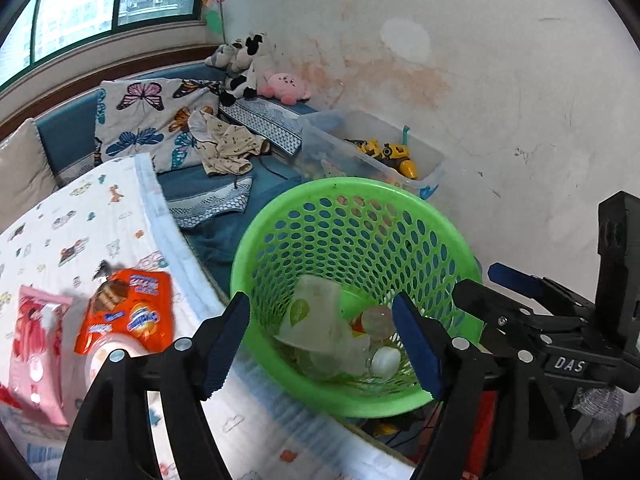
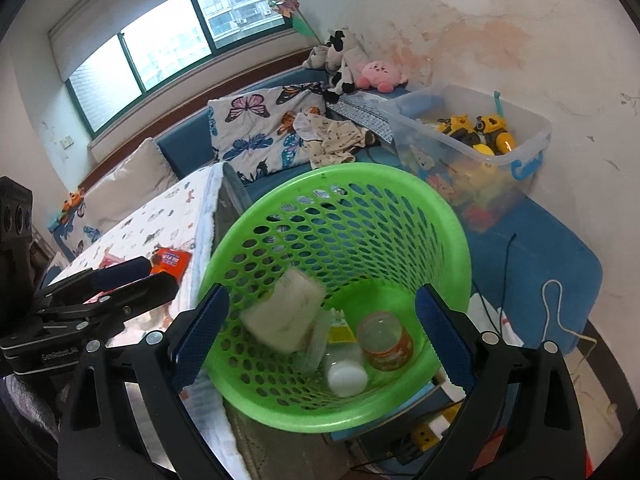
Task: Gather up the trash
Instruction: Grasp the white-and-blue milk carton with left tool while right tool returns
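A green perforated basket (image 1: 320, 208) (image 2: 304, 196) stands beside the table and holds trash: a white packet (image 2: 286, 314) that looks blurred, a small clear bottle with an orange label (image 2: 386, 340), a white cap (image 2: 347, 378) and clear wrappers (image 1: 320, 320). My left gripper (image 1: 324, 344) is open and empty over the basket's near rim. My right gripper (image 2: 324, 336) is open and empty above the basket's mouth. An orange snack bag (image 1: 128, 312) (image 2: 172, 262) and a pink packet (image 1: 36, 344) lie on the table's patterned cloth (image 1: 80, 216).
A blue sofa (image 2: 532, 240) runs behind, with a butterfly blanket (image 1: 152, 120), plush toys (image 1: 280, 84) and a clear toy bin (image 2: 480, 148). A white wall (image 1: 500, 80) is at the right. Cables lie on the floor below the basket.
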A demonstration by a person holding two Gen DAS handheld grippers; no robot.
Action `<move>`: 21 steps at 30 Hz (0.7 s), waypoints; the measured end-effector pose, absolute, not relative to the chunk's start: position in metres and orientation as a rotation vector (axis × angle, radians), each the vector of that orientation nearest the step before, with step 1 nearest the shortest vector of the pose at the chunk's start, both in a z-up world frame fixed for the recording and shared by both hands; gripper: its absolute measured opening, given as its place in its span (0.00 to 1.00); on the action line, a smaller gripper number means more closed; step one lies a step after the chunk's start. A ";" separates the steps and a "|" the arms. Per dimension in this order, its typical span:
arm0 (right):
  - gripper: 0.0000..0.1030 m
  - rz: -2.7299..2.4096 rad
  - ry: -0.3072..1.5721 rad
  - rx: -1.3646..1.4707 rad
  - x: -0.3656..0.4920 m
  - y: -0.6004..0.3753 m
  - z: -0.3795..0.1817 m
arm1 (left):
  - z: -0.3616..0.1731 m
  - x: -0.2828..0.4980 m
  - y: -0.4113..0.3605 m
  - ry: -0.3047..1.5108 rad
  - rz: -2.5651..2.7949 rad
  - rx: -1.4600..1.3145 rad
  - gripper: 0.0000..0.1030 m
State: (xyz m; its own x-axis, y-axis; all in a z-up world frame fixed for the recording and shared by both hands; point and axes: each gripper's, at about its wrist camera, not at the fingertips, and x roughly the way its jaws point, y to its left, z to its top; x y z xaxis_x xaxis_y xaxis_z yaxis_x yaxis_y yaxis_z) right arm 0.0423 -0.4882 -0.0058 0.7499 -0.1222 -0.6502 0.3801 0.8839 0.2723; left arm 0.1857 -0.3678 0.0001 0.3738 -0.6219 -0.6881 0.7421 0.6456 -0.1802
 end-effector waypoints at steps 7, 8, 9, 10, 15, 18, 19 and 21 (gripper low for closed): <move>0.91 -0.232 0.661 0.410 0.039 -0.465 -0.003 | 0.007 0.170 -0.314 0.750 -0.811 0.150 0.69; 0.91 -0.226 0.662 0.409 0.039 -0.461 -0.003 | 0.007 0.168 -0.302 0.748 -0.795 0.138 0.69; 0.91 -0.219 0.661 0.410 0.039 -0.458 -0.002 | 0.007 0.166 -0.291 0.747 -0.784 0.127 0.69; 0.91 -0.211 0.659 0.410 0.039 -0.454 -0.002 | 0.007 0.165 -0.281 0.744 -0.769 0.123 0.69; 0.91 -0.175 0.663 0.404 0.043 -0.435 -0.002 | 0.007 0.162 -0.235 0.727 -0.680 0.095 0.69; 0.91 -0.157 0.670 0.391 0.047 -0.422 -0.002 | 0.008 0.160 -0.206 0.709 -0.631 0.082 0.69; 0.91 -0.148 0.674 0.389 0.050 -0.417 -0.002 | 0.009 0.159 -0.198 0.704 -0.619 0.079 0.69; 0.91 -0.133 0.676 0.379 0.053 -0.409 -0.001 | 0.011 0.157 -0.178 0.689 -0.590 0.076 0.69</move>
